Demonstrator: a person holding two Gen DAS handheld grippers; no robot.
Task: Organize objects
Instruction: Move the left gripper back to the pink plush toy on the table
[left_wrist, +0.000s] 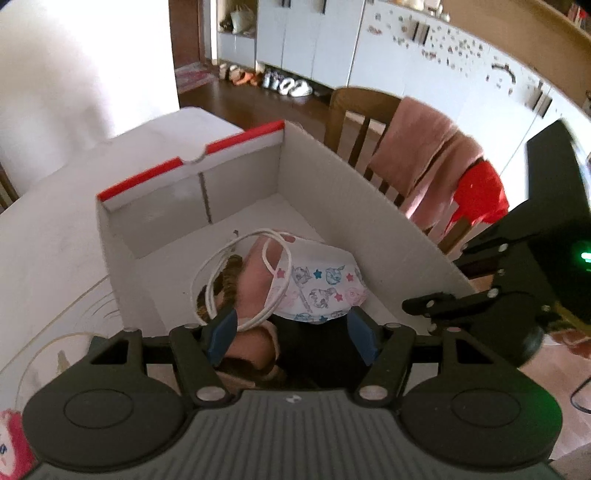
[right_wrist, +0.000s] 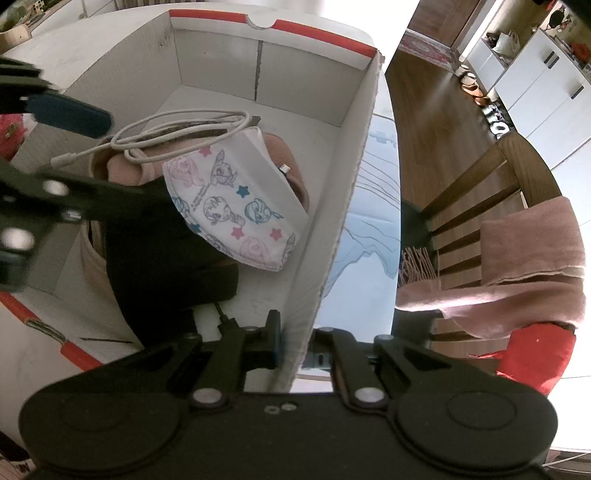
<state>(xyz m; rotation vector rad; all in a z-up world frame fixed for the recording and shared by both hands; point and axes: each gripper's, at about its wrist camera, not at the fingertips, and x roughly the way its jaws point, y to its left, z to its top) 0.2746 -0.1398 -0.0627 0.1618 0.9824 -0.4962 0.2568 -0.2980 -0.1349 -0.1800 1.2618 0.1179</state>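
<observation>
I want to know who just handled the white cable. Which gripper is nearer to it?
Left. The left gripper hangs open right over the coiled white cable, one fingertip touching a loop. The right gripper is shut on the cardboard box wall, off to the side.

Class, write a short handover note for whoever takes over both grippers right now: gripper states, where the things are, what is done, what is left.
Left gripper: open, over the box's contents, gripping nothing.
Right gripper: shut on the cardboard box side wall, steadying it.
In the box: white cable, printed face mask, pink cloth, a dark item underneath.
Done: these are boxed.
Left: a pink-and-white item lies outside the box, at the left view's edge; box it if it belongs.
</observation>
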